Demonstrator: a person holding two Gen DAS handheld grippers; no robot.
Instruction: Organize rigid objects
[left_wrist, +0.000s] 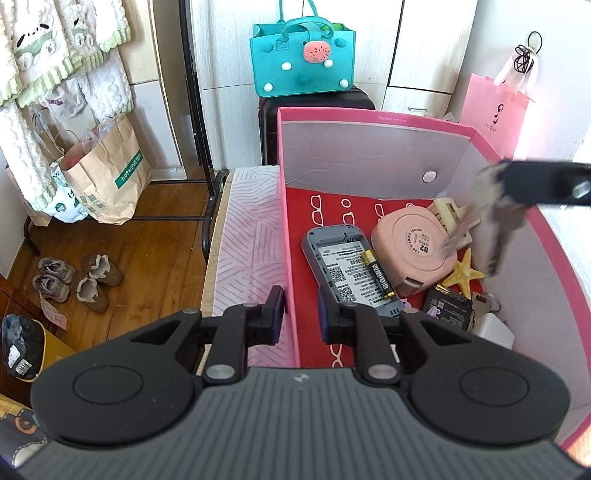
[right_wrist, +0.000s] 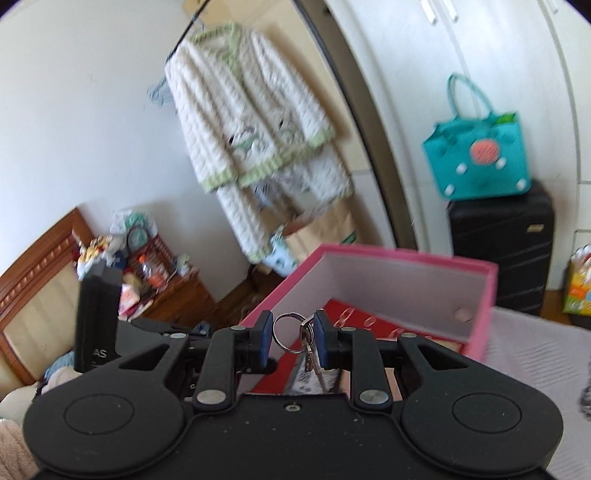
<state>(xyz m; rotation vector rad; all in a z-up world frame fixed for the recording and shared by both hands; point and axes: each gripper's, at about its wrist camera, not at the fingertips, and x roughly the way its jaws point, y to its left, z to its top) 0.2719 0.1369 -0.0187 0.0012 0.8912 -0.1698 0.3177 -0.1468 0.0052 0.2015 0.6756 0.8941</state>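
A pink box (left_wrist: 373, 114) with a red floor stands on the bed. It holds a grey device (left_wrist: 343, 266) with an AA battery (left_wrist: 378, 273) on it, a pink round case (left_wrist: 413, 243), a yellow starfish (left_wrist: 463, 273), a cream clip, a black battery pack and keys. My left gripper (left_wrist: 301, 314) straddles the box's left wall, jaws close on it. My right gripper (right_wrist: 291, 336) is shut on a key ring with keys (right_wrist: 291, 334) above the box (right_wrist: 406, 258). In the left wrist view the keys (left_wrist: 491, 225) hang blurred over the box's right side.
A striped pink cloth (left_wrist: 251, 236) covers the bed left of the box. A teal bag (left_wrist: 301, 59) sits on a black suitcase (left_wrist: 269, 129) behind. Paper bags (left_wrist: 107, 173) and shoes (left_wrist: 74, 280) are on the wood floor at left. A pink bag (left_wrist: 495, 114) hangs at right.
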